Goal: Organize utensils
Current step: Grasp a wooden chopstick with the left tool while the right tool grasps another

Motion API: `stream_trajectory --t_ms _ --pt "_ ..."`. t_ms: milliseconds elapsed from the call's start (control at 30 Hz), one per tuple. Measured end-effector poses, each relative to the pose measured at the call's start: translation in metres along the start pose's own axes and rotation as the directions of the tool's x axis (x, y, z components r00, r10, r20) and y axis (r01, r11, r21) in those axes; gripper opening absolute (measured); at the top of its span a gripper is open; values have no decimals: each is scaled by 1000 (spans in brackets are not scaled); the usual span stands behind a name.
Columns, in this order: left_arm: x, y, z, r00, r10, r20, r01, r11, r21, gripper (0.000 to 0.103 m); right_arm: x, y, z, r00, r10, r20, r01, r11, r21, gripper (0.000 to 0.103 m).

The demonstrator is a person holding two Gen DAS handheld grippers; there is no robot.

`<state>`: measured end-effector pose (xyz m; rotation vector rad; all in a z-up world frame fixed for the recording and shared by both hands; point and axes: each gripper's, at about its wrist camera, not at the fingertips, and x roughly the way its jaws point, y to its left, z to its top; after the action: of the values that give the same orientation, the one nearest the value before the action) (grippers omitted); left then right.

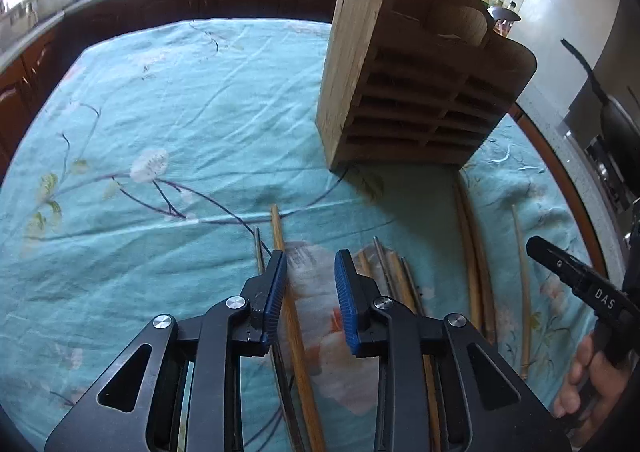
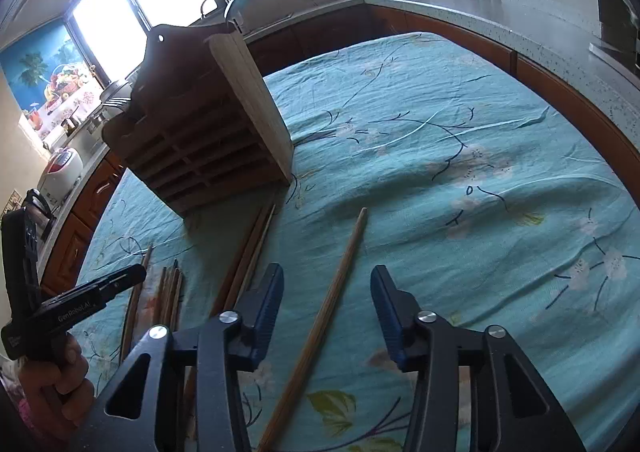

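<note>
The left gripper [image 1: 311, 266] hung low over the flowered teal cloth [image 1: 160, 124], its jaws partly open with a wooden chopstick [image 1: 289, 304] lying between them, close against the left pad [image 1: 276, 296], not pinched. The right gripper [image 2: 327, 284] stood wider, straddling another chopstick [image 2: 320, 324] without touching it. More chopsticks [image 2: 172, 292] lay scattered on the cloth to its left. Beyond them stood the slotted wooden rack [image 2: 200, 140], nothing visible in its slots.

I see teal cloth [image 1: 160, 100] w/ white blossom, dark branch print; tan wood rack [image 1: 352, 64]; brown chopsticks [image 2: 320, 316]; blue pads [image 1: 276, 296], blk frames.
</note>
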<state>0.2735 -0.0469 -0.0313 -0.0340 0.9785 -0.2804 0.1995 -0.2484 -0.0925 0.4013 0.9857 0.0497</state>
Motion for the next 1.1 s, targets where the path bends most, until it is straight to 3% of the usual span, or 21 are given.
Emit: stream_trajectory --t_ms 200,433,600,800,1100 --pt "10 3 3 1000 15 -26 -15 1000 -3 22 20 6 8 999 -40 -23 39 998 -49 40" --pt "17 -9 11 998 50 -44 -48 998 48 22 33 16 15 997 -71 -21 69 992 -106 29" --pt "16 -17 10 997 66 -32 -63 995 76 7 32 8 16 997 -75 -13 74 993 -93 11" --pt "6 -16 3 999 14 -35 -13 999 46 5 30 6 17 999 -34 -29 32 997 -63 6" --pt "-51 -5 -8 997 -57 55 58 998 -8 5 -12 18 11 998 55 27 -53 997 -61 5"
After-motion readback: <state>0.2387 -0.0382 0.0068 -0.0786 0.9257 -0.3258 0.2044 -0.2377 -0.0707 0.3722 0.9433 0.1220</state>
